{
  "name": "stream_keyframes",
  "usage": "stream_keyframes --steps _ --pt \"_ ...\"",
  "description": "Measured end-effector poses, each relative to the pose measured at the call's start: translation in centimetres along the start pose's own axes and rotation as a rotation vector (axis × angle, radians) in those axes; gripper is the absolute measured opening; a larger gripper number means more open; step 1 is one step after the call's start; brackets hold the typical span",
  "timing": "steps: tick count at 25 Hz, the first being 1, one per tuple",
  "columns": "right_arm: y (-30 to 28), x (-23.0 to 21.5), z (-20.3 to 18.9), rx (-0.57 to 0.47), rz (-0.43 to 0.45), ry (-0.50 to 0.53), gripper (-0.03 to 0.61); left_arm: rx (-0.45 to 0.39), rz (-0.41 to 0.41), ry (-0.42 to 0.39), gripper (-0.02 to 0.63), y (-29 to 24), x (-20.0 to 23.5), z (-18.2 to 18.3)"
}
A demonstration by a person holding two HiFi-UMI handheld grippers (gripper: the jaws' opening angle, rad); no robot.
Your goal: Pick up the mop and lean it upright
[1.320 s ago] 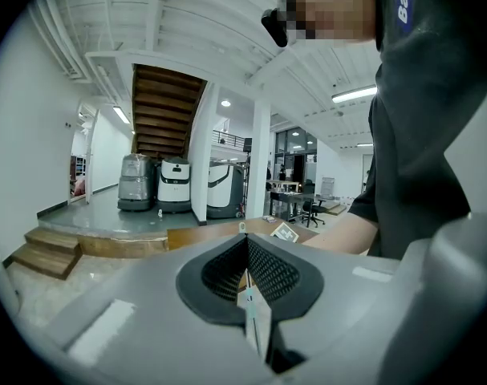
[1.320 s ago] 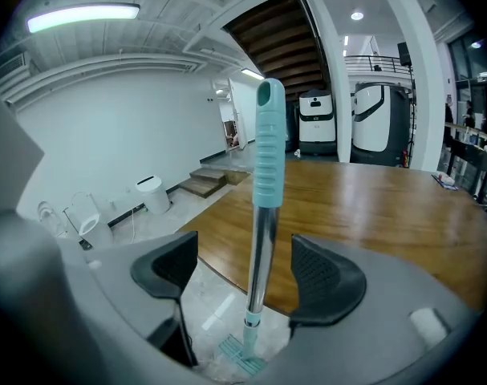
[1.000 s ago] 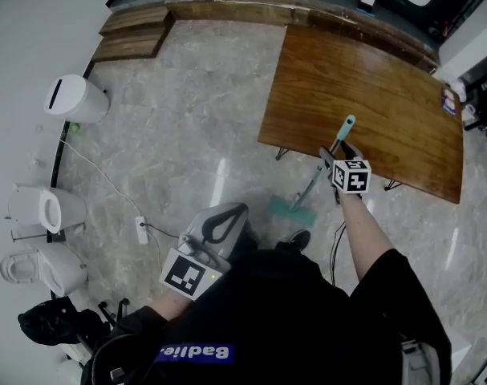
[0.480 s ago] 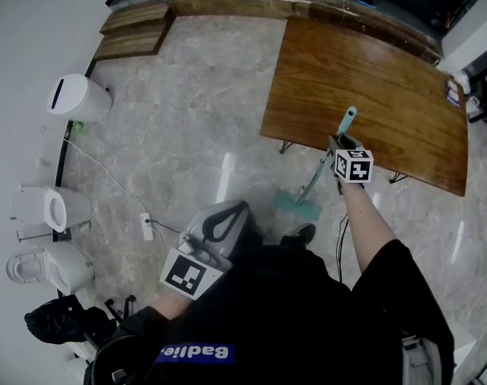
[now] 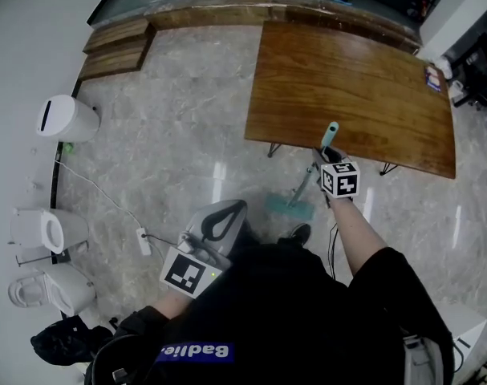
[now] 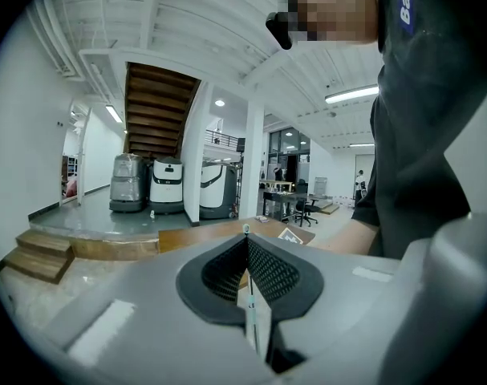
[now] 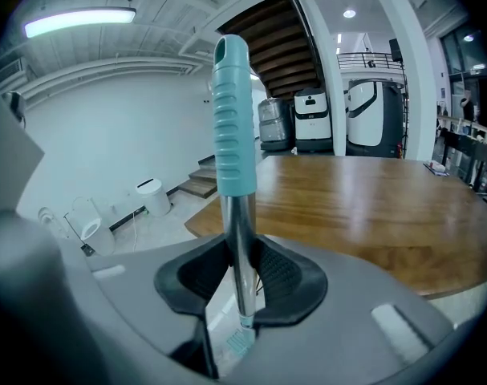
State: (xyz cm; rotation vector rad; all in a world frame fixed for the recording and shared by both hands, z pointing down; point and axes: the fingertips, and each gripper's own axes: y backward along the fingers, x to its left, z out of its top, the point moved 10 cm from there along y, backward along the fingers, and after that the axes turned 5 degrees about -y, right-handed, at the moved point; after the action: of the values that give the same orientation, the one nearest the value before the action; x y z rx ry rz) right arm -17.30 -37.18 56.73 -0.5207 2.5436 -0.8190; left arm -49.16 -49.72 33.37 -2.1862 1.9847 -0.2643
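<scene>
Your right hand-held gripper [image 7: 241,283] has just clamped the mop [image 7: 231,135] shaft, steadying it upright beside the desk [image 5: 355,79]; left hand-held gripper [image 6: 247,275] jaws together, empty.

I see the mop [image 5: 306,188] propped up on its flat teal head [image 5: 290,208], which rests on the marble floor [image 5: 187,151] just in front of the wooden table [image 5: 355,87]. Its shiny metal shaft [image 7: 241,247] rises tilted toward the table. It is topped by a ribbed teal grip [image 7: 231,119] with a hanging hole at the tip. I can't tell whether the grip touches the table edge.
</scene>
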Motion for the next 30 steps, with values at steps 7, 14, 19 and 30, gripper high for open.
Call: stream_keyframes --steps 7,14,19,30 --pt "2.9 1.8 -1.3 -0.017 -0.008 0.007 0.109 -0.015 -0.058 -0.008 0.018 -0.6 -0.3 0.2" --pt "6.0 3.2 -2.0 -0.059 -0.029 0.026 0.110 -0.036 -0.106 -0.024 0.018 -0.6 -0.7 0.3" --pt "8.3 3.2 -1.5 -0.106 -0.062 0.029 0.110 -0.057 -0.143 -0.036 0.018 -0.8 -1.3 0.7" --pt "13.5 3.6 0.3 -0.216 -0.113 0.039 0.110 -0.101 -0.258 -0.076 0.018 -2.1 -3.0 1.6"
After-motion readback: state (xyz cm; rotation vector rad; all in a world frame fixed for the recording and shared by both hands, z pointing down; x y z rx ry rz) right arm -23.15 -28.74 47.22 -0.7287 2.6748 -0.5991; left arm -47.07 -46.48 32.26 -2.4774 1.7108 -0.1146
